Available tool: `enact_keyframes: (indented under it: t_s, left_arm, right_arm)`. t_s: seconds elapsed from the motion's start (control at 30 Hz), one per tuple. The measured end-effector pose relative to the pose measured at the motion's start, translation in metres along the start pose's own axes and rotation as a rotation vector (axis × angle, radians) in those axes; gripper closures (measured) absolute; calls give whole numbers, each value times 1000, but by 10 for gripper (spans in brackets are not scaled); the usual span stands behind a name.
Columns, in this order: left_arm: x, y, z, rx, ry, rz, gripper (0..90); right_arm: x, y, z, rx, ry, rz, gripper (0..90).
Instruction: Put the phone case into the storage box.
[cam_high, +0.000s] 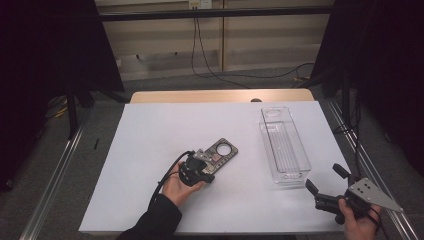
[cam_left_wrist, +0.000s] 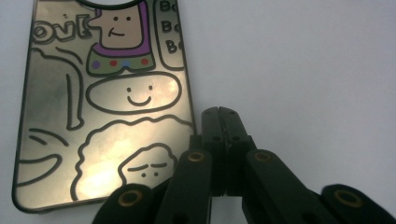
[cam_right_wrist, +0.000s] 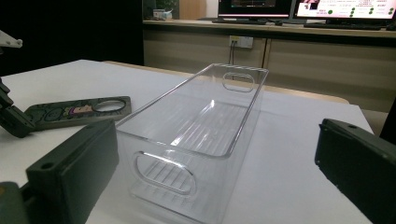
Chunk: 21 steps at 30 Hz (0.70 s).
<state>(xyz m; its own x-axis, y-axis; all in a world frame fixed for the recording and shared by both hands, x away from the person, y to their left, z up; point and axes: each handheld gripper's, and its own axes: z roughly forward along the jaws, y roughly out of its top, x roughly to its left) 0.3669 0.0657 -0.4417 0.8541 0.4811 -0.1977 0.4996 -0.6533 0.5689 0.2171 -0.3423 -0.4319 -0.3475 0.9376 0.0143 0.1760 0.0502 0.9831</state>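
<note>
the clear plastic bin (cam_high: 283, 145) stands empty at the table's right. the phone case (cam_high: 220, 150), printed with cartoon figures, lies flat near the table's middle. the left gripper (cam_left_wrist: 223, 116) sits pinched together just beside it; the right gripper (cam_high: 327, 180) gapes wide near the bin.

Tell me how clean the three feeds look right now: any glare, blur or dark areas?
High view: table evenly lit, surroundings dark, slightly soft. Left gripper view: the phone case carries bright blotchy glare low on its glossy face; the shut left gripper is sharp. Right gripper view: the clear bin shows pale wall reflections; the right gripper, open, looks blurred up close.
</note>
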Motion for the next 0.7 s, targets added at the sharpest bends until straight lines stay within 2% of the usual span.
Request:
enact_keyframes:
  t_s: [0.33, 0.57, 0.6, 0.63, 0.7]
  left_arm:
    - [3, 0, -1, -5, 20, 7, 900]
    - [3, -1, -2, -17, 0, 4, 900]
    - [2, -1, -2, -26, -4, 7, 900]
    - [-2, 0, -5, -53, -20, 32, 900]
    - [-5, 2, -8, -83, -20, 42, 900]
  right_arm:
    - [0, 0, 0, 0, 1, -3, 0]
    - [0, 0, 0, 1, 1, -2, 0]
    - [0, 0, 0, 0, 0, -1, 0]
    - [0, 0, 0, 0, 0, -1, 0]
    - [0, 0, 0, -1, -2, 1, 0]
